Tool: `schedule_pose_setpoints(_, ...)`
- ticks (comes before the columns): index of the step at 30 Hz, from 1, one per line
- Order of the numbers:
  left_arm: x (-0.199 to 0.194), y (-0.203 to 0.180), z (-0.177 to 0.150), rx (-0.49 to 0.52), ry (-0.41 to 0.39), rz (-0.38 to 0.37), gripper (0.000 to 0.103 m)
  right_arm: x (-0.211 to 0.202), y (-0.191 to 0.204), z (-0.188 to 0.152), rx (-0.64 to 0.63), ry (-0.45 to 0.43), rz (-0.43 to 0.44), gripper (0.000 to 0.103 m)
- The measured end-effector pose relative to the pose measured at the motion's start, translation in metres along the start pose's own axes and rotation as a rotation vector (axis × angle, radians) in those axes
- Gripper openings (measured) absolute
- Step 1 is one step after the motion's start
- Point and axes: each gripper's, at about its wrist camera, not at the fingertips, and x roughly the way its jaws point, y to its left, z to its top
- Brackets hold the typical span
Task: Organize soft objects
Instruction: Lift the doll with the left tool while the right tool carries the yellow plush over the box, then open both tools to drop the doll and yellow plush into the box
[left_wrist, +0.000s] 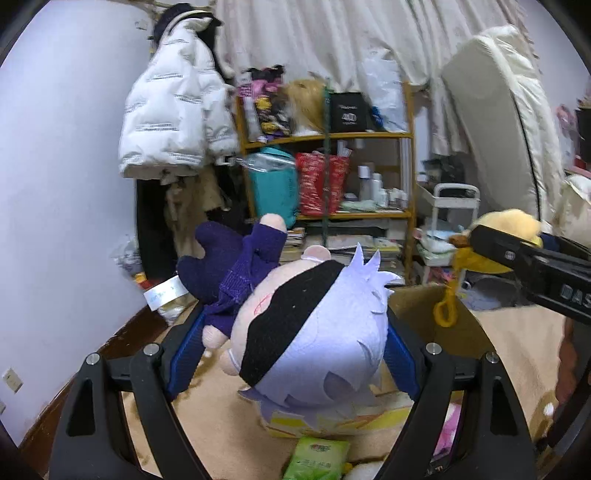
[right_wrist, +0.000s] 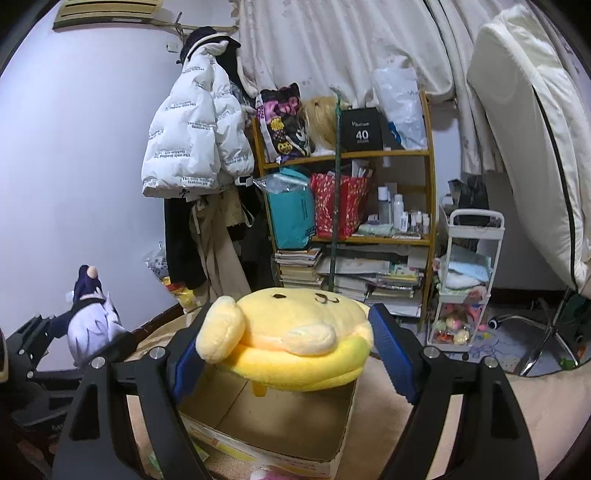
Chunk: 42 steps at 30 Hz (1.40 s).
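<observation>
On the shelf, black box (right_wrist: 361, 129) reads "40".

Your left gripper (left_wrist: 291, 354) clamps a blindfolded, pale-haired plush doll (left_wrist: 306, 332) above a cardboard box (left_wrist: 417, 306). At right, your other gripper (left_wrist: 491, 247) holds a yellow plush (left_wrist: 517, 219).

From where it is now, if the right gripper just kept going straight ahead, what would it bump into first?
Probably the wooden shelf and its stacked books. The right gripper, holding the yellow plush, passes over the cardboard box; depth is uncertain.
</observation>
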Motion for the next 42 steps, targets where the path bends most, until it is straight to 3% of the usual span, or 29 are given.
schedule_pose_setpoints(14, 0.045, -0.017, -0.025, 0.040, 0.082, -0.049, 0.085, 0.032, -0.030, -0.030, 0.105, 0.100, 0.026, 0.088)
schedule_pose_setpoints(28, 0.058, -0.015, -0.028, 0.042, 0.130, -0.046, 0.095, 0.043, -0.017, -0.041, 0.061, 0.167, 0.065, 0.092)
schedule_pose_setpoints(32, 0.054, -0.013, -0.028, 0.041, 0.132, -0.041, 0.098, 0.041, -0.016, -0.040, 0.059, 0.168, 0.067, 0.093)
schedule_pose_setpoints(35, 0.048, -0.011, -0.027, 0.041, 0.115, -0.029, 0.102, 0.037, -0.015, -0.038, 0.064, 0.154, 0.071, 0.102)
schedule_pose_setpoints(42, 0.041, -0.007, -0.023, 0.032, 0.110, -0.033, 0.102, 0.021, -0.014, -0.028, 0.085, 0.122, 0.060, 0.103)
